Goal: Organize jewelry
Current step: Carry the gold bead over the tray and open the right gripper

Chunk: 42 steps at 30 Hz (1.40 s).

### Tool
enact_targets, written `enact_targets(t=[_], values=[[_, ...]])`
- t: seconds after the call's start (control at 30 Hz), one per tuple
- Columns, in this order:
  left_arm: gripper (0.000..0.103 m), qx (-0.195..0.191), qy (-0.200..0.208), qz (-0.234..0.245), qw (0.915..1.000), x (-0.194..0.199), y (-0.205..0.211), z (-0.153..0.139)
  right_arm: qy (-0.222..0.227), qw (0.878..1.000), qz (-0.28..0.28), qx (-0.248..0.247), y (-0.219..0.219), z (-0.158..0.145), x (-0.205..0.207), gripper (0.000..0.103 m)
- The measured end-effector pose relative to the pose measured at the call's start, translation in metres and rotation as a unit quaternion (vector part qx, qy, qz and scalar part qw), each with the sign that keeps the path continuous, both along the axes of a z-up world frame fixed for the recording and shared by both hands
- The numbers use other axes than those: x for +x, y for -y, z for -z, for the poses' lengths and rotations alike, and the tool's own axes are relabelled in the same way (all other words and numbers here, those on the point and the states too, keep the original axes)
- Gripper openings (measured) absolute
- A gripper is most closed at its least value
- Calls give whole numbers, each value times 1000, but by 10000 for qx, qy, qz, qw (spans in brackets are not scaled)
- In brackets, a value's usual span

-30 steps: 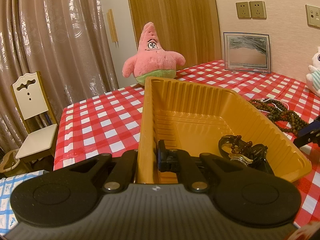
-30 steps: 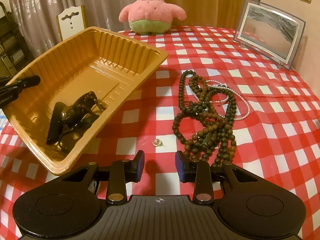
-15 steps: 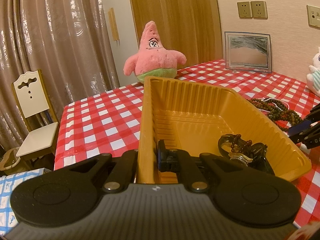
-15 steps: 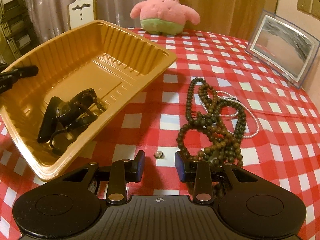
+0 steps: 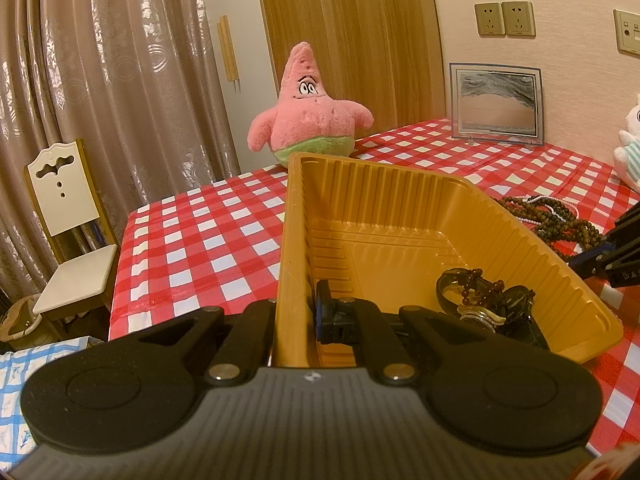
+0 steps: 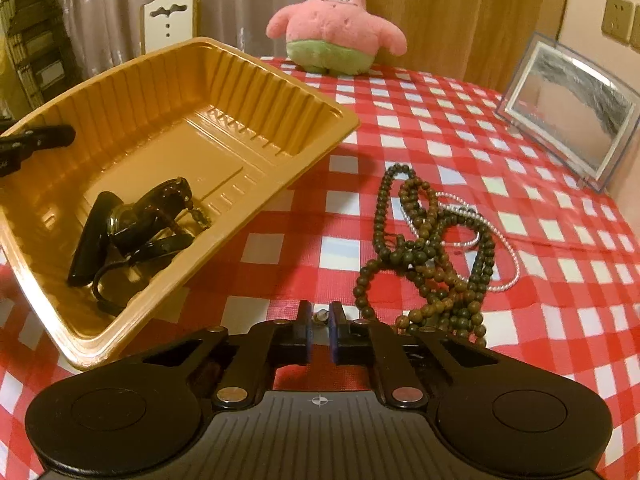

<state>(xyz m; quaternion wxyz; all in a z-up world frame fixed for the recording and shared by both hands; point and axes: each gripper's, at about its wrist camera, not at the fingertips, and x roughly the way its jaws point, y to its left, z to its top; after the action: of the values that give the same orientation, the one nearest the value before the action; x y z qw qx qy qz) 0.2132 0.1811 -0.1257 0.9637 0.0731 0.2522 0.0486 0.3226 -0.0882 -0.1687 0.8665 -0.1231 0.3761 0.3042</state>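
Note:
My left gripper (image 5: 298, 316) is shut on the near wall of the yellow plastic tray (image 5: 400, 200), which is tilted; the tray also shows in the right wrist view (image 6: 240, 80). Dark watches and a bracelet (image 6: 132, 228) lie in its low corner, and they show in the left wrist view (image 5: 488, 304). My right gripper (image 6: 320, 320) has its jaws nearly closed around a small silver ring or earring (image 6: 320, 315) on the red checked tablecloth. Brown bead strings (image 6: 432, 256) and a pearl strand (image 6: 480, 240) lie just right of it.
A pink Patrick plush (image 6: 332, 24) sits at the table's far side. A framed sand picture (image 6: 568, 108) stands at the far right. A white chair (image 5: 68, 216) is beyond the left table edge. A white plush (image 5: 630, 148) sits at the right.
My right gripper has moved forward and down to the small silver piece and closed its jaws around it. My left gripper still holds the tray wall.

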Motion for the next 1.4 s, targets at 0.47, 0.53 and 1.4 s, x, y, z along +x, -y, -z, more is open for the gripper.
enact_targets(t=[0.47,0.53,1.4], values=[[4,0,4,-1,10000,0,0,0,252,9963,-207,801,-10,-49,-5,8],[4,4,3,1,10000,0,0,0,181,9944,-346,978,-17,-56,-6,8],[4,0,0,-5,10000,0,1,-1,-282,9865,-1143,1140,-107,-29,-3,9]])
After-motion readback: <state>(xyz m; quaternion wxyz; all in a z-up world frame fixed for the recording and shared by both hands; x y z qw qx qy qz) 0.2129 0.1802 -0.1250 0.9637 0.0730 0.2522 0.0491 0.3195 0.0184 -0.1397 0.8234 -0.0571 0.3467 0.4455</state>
